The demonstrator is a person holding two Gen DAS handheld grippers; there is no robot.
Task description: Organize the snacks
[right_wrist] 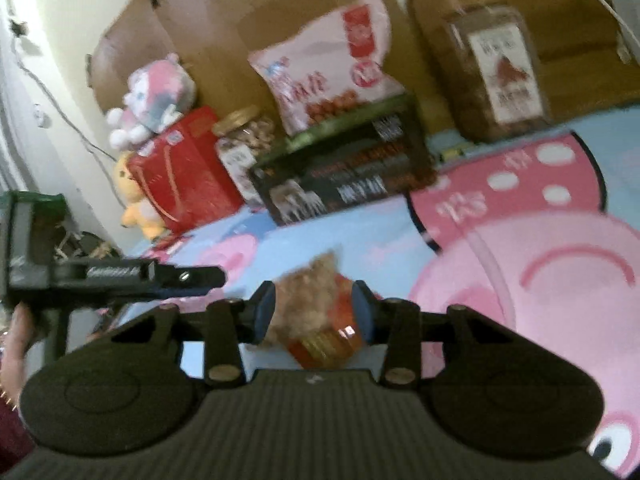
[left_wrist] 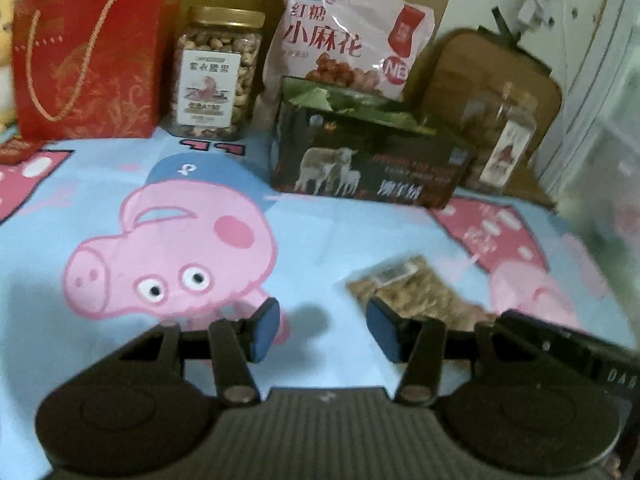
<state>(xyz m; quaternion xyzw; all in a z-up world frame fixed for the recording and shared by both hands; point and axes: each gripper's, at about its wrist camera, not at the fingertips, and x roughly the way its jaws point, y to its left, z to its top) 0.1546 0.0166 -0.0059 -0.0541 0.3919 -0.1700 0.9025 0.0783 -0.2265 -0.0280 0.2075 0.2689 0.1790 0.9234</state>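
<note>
Clear film snack packet (right_wrist: pixel 316 312): light, soft, crinkly, lying between the right gripper (right_wrist: pixel 314 314) jaws, contact unclear. Pinch mid-body. Left gripper (left_wrist: pixel 324 330), at its 9 o'clock, stands apart, empty.

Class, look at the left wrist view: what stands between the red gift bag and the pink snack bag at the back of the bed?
In the left wrist view, a clear jar of nuts with a gold lid stands between the red gift bag and the pink snack bag.
</note>
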